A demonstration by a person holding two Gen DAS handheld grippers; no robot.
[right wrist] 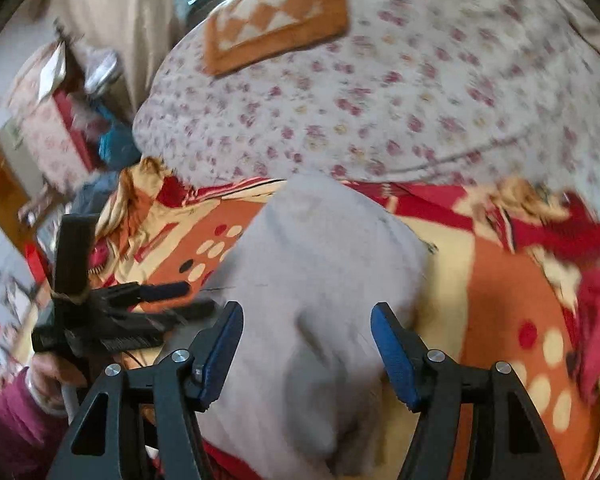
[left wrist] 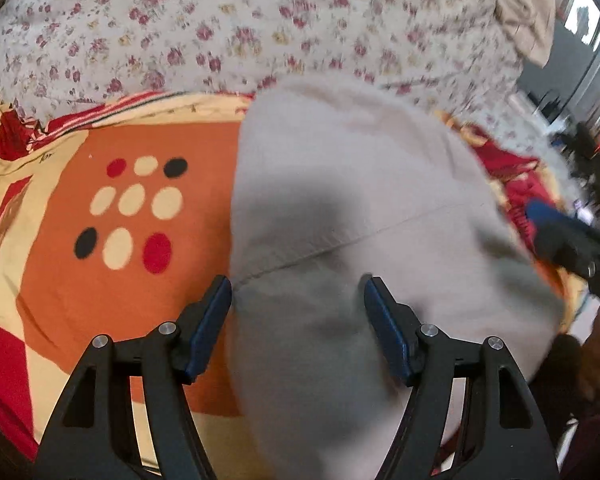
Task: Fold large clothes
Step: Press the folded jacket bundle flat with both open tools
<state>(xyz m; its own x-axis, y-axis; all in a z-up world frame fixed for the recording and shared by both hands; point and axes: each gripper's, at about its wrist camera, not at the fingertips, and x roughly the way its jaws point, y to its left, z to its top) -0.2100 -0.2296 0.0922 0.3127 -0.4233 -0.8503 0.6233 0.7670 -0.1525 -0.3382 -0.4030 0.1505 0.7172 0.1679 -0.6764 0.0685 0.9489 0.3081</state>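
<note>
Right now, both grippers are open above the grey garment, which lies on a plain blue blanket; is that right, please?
Not quite. Both the left gripper and the right gripper are open above the grey garment, but the blanket beneath it is orange, red and cream with dots, not plain blue, as the left wrist view shows.

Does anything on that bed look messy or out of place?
Nothing looks damaged or spilled. The grey garment lies in a folded bundle on the orange patterned blanket, whose far edge is rumpled against the floral quilt.
</note>
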